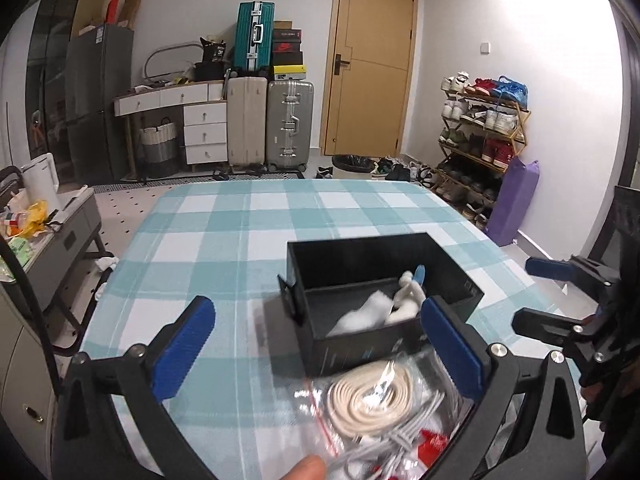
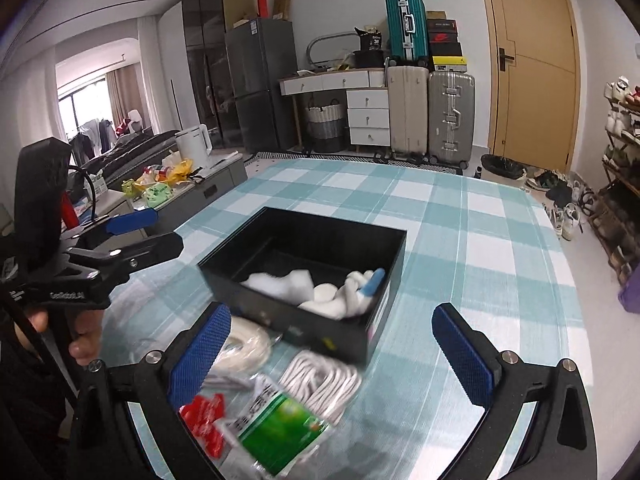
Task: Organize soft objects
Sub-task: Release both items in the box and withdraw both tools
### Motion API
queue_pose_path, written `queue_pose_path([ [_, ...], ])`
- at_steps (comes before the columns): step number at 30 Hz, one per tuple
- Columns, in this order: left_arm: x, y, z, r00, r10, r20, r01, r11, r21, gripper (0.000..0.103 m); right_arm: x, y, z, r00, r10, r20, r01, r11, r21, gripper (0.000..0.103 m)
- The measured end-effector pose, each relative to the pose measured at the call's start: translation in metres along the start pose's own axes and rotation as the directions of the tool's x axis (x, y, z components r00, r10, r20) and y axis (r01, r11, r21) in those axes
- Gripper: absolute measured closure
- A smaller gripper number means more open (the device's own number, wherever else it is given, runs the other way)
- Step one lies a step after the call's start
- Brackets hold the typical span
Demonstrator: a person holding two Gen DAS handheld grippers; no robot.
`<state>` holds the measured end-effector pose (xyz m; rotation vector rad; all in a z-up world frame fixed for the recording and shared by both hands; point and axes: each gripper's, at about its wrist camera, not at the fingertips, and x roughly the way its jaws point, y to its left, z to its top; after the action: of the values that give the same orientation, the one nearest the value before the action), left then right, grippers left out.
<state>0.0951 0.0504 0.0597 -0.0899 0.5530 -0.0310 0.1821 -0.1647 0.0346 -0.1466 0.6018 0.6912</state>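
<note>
A black open box (image 1: pixel 360 344) (image 2: pixel 304 224) sits on the teal checked table and holds white soft items (image 1: pixel 372 310) (image 2: pixel 320 292), one with a blue tip. In front of the box lie a clear bag with a coiled cream strap (image 1: pixel 376 396) (image 2: pixel 244 342), a bundle of white cord (image 2: pixel 320 384) and a green-labelled packet (image 2: pixel 276 432). My left gripper (image 1: pixel 316 344) is open above the bag, near the box's front. My right gripper (image 2: pixel 332 352) is open over the cord and packet. Each gripper shows in the other's view, at the right (image 1: pixel 560 292) and at the left (image 2: pixel 136 236).
The checked table (image 1: pixel 240 232) (image 2: pixel 480 240) extends far beyond the box. A low grey side table with a kettle and snacks (image 2: pixel 180 176) stands to the left. Suitcases, drawers, a door and a shoe rack (image 1: pixel 480 140) are at the back.
</note>
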Motion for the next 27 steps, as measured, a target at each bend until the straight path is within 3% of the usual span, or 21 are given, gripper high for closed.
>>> queue_pose_path([
  [12,-0.023,-0.003,-0.032,0.999,-0.030,-0.034,0.031,0.999,0.025,0.000,-0.026,0.025,-0.038,1.000,-0.002,-0.003,0.002,1.000,0.013,0.001],
  [17,-0.024,-0.008,-0.038,0.996,-0.049,-0.077,0.053,0.998,0.045,0.000,-0.028,0.032,-0.050,0.999,-0.011,-0.030,0.011,1.000,0.004,0.001],
  [27,-0.030,-0.018,-0.054,0.995,-0.055,-0.083,0.060,0.996,0.064,0.000,-0.026,0.035,-0.079,0.996,-0.013,-0.090,0.015,1.000,0.023,0.001],
])
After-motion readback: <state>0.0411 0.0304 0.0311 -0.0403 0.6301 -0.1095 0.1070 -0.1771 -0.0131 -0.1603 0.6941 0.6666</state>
